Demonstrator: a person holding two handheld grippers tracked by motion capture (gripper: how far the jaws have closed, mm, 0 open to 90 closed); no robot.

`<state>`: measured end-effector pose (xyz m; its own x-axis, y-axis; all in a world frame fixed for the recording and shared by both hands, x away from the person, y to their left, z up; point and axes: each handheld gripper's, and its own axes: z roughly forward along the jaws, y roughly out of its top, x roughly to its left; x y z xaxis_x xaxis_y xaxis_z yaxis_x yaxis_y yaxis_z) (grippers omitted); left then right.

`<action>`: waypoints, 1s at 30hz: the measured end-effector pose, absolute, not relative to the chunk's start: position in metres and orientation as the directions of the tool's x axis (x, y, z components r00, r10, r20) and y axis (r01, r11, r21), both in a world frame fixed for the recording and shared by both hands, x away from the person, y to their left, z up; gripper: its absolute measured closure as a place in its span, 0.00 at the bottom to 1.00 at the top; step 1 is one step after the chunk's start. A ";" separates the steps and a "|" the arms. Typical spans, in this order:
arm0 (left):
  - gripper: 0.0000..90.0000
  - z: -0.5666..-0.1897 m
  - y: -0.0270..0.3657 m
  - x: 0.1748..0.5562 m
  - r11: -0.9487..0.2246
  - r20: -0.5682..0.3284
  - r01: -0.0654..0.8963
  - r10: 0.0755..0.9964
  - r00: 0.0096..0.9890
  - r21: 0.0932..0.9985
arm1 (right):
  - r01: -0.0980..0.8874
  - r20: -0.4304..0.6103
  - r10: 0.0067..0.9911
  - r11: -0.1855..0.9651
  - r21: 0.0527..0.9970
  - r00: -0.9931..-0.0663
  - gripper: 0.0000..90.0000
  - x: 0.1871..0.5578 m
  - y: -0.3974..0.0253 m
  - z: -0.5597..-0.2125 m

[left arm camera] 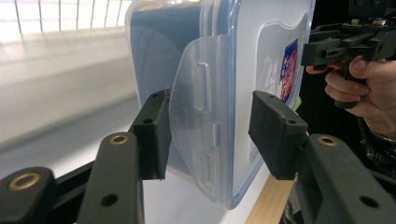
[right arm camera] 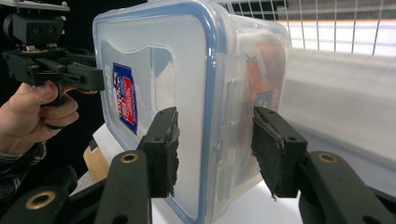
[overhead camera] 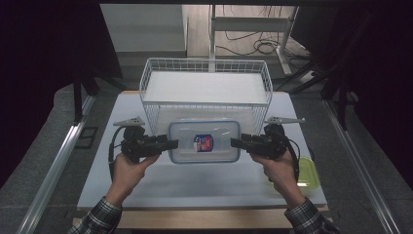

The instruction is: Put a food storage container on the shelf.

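Clear box [overhead camera: 204, 141] btwn both tongs

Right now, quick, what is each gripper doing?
Left gripper: open, jaws either side of the end flap of the clear, blue-rimmed plastic container.
Right gripper: open, jaws straddling the container's other end.

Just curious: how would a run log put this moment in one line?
box lidded, before basket | left tongs open at flap | right tongs open at its end
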<state>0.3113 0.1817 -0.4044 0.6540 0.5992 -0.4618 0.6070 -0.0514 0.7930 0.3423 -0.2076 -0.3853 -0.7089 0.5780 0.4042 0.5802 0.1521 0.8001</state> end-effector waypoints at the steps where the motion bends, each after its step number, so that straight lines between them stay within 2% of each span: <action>1: 0.56 -0.401 0.182 0.313 -0.051 -0.459 0.605 0.600 0.655 0.795 | 0.577 0.402 0.577 0.151 0.803 -0.711 0.58 0.344 -0.207 -0.383; 30: 0.56 -0.325 0.192 0.372 -0.052 -0.413 0.554 0.608 0.678 0.831 | 0.525 0.378 0.582 0.100 0.845 -0.720 0.57 0.401 -0.197 -0.309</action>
<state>0.3715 0.1916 -0.3248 0.6779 0.6079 -0.4134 0.5537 -0.0523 0.8311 0.4011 -0.1966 -0.3086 -0.7199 0.5819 0.3782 0.5249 0.1001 0.8452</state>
